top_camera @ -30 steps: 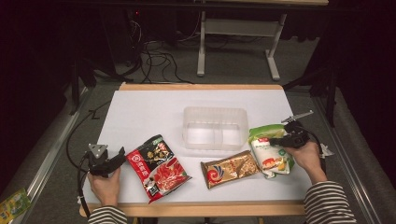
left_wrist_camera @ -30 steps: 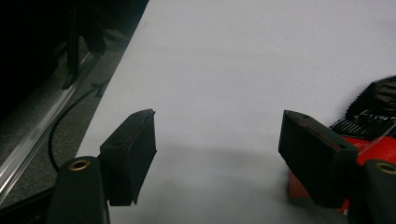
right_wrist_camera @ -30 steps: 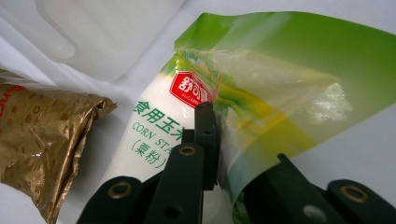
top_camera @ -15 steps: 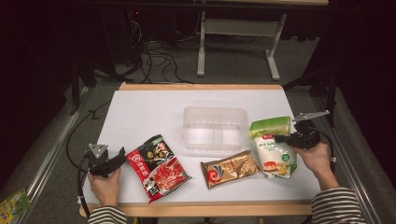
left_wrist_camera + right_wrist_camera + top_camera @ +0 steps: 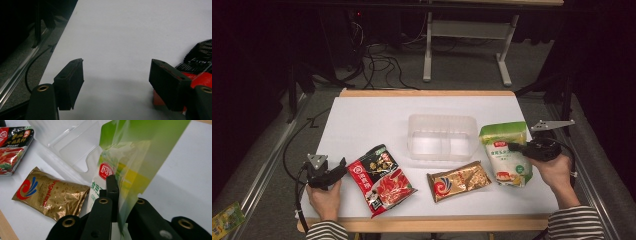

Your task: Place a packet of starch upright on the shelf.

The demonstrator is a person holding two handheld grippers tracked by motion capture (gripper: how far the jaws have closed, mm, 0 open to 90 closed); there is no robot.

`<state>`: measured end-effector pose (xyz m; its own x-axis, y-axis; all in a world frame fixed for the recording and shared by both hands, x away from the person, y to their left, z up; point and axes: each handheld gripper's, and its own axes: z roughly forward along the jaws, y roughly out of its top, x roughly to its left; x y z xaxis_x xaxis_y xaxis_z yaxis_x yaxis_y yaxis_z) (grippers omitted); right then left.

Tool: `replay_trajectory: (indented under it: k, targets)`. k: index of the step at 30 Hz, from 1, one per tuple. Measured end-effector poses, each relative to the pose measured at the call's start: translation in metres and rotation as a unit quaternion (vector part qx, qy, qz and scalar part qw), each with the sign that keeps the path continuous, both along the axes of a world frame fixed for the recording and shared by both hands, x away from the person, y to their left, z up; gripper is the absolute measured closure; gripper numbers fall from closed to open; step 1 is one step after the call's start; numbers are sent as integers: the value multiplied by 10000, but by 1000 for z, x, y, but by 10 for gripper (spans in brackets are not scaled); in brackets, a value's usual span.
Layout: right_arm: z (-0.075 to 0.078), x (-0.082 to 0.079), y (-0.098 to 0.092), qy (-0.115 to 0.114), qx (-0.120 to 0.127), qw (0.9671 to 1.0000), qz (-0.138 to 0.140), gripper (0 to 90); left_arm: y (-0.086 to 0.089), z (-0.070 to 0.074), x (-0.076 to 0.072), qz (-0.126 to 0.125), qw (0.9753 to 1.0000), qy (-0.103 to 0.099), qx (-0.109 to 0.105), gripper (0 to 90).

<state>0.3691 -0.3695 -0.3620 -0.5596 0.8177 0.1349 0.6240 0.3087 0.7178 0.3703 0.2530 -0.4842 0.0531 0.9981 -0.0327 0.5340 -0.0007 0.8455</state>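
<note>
Green-and-white pouch [image 5: 507, 152] lies at the table's [image 5: 362, 120] right side in the high view, beside the clear tray [image 5: 442, 136], its edge pinched by the right tongs [image 5: 515, 148]. Left gripper view: left tongs [image 5: 116, 80] spread wide, empty, beside the red packet [image 5: 200, 65]. Right gripper view: jaws clamp the pouch's [image 5: 130, 165] edge; gold packet [image 5: 51, 193] alongside.

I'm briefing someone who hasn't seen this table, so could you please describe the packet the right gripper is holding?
On the white table, look right of the clear plastic container. The green-and-white pouch is there, clamped by the right gripper. Its neighbours are a gold packet and a red-and-black packet; it alone is green-topped.
</note>
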Motion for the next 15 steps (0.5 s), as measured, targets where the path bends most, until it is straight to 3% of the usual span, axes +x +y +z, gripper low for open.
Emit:
replay_trajectory:
  k: [15]
  targets:
    - [21,-20,4,-351,150,9993,4,900,0,0,0,-1,10000,-1,-5,283]
